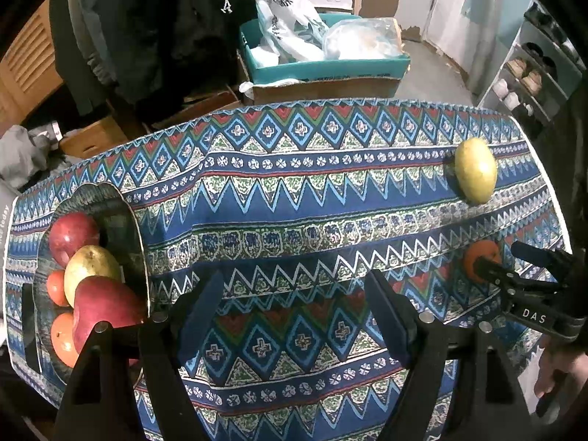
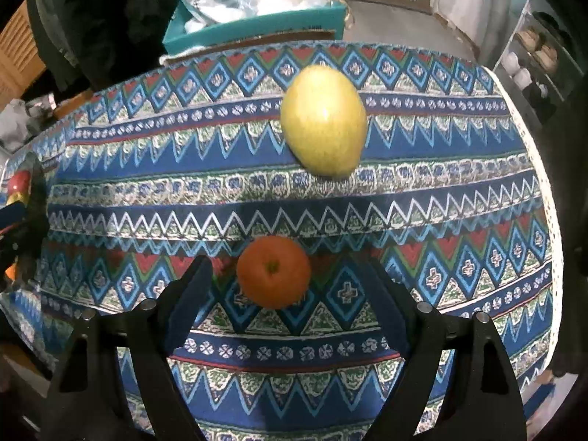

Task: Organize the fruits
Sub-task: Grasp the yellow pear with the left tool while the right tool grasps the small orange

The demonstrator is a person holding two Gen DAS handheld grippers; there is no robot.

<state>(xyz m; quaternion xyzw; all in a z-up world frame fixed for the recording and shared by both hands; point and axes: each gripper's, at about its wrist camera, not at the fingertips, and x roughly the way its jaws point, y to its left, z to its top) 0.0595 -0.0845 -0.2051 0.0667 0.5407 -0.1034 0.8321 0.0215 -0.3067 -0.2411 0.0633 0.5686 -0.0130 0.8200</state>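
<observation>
A dark glass plate [image 1: 136,228] at the table's left holds two red apples [image 1: 73,237], a yellow pear [image 1: 92,264] and oranges [image 1: 62,338]. A second yellow pear [image 1: 476,171] lies on the patterned cloth at the far right, and it also shows in the right wrist view [image 2: 325,121]. A loose orange [image 2: 273,272] lies on the cloth between the tips of my open right gripper [image 2: 290,273], untouched. The left wrist view shows that orange [image 1: 477,257] with the right gripper [image 1: 503,259] around it. My left gripper [image 1: 294,290] is open and empty over the cloth, right of the plate.
The patterned tablecloth [image 1: 294,191] covers the table; its far edge [image 1: 330,103] and right edge [image 2: 544,183] are close. Beyond stand a teal box with plastic bags [image 1: 323,62], dark clothing [image 1: 147,36] and a shoe shelf [image 1: 525,81].
</observation>
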